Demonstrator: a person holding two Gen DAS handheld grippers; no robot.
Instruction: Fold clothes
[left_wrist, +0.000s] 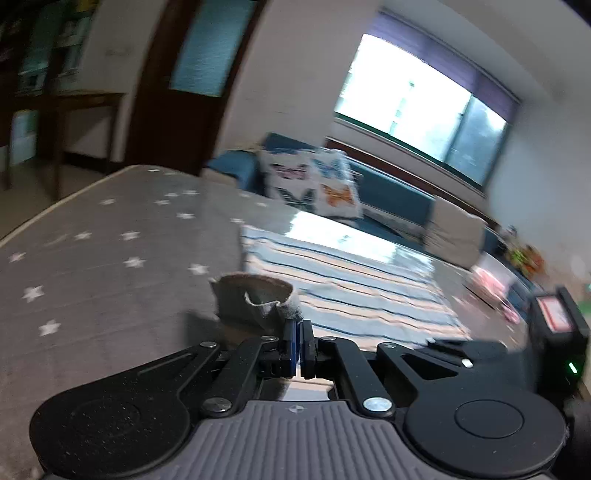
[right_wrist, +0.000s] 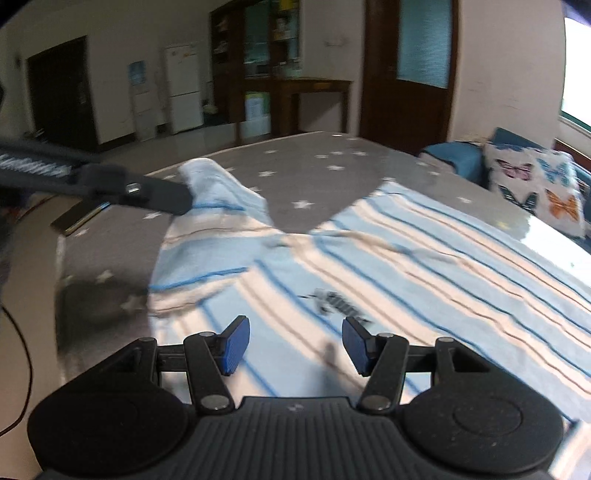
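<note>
A light-blue shirt with blue and peach stripes lies spread flat on the grey star-patterned table cover. My right gripper hovers just above the shirt's near part, open, with nothing between its blue pads. At the upper left of the right wrist view my left gripper holds the tip of the shirt's left sleeve, lifted off the table. In the left wrist view that gripper is shut on the sleeve cuff, which curls up in front of the tips. The shirt body lies beyond it.
A dark flat object lies at the table's far left edge. A blue sofa with a butterfly cushion runs along the window wall behind the table. Something pink sits at the table's right end. A cable hangs at the left.
</note>
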